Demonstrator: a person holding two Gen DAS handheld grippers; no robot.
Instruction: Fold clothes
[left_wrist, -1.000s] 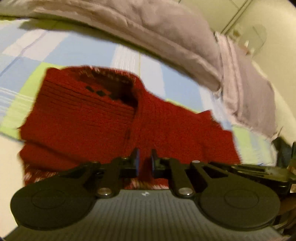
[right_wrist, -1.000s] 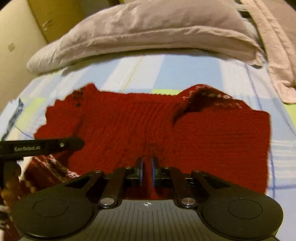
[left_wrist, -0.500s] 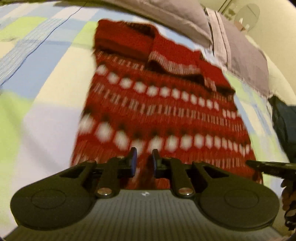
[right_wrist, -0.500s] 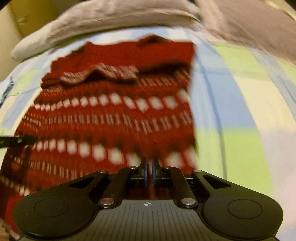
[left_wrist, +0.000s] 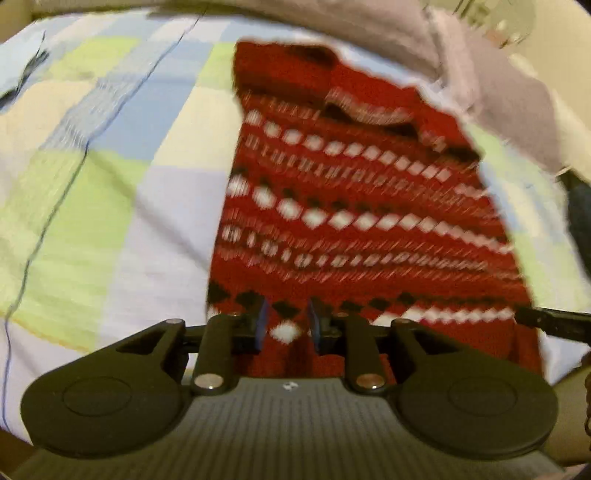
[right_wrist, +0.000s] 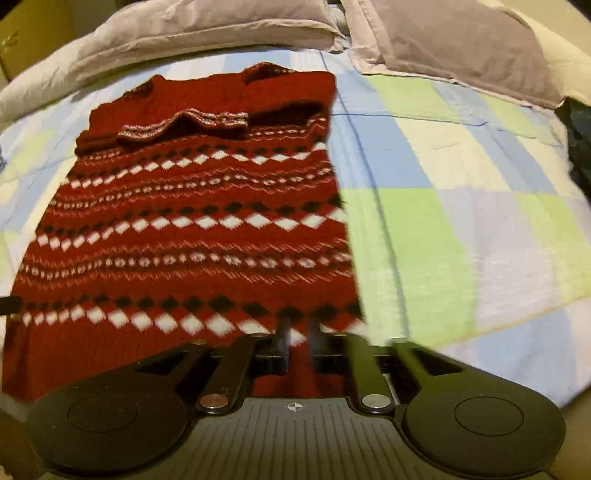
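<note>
A red knitted sweater (left_wrist: 354, 206) with white and black diamond bands lies flat on the bed, sleeves folded across its upper part; it also shows in the right wrist view (right_wrist: 192, 229). My left gripper (left_wrist: 286, 325) is open over the sweater's near hem, towards its left corner, with a small gap between the blue pads. My right gripper (right_wrist: 297, 341) is slightly open over the near hem by the right corner. Neither holds cloth. The right gripper's tip (left_wrist: 554, 321) shows at the right edge of the left wrist view.
The bed sheet (right_wrist: 443, 221) is checked in blue, green and cream. Grey pillows (right_wrist: 207, 22) lie along the head of the bed behind the sweater. A dark object (right_wrist: 580, 140) sits at the far right edge.
Both grippers pulled the lower half of the sweater back towards me, unfolding it flat. Both have opened and let go of the hem.
</note>
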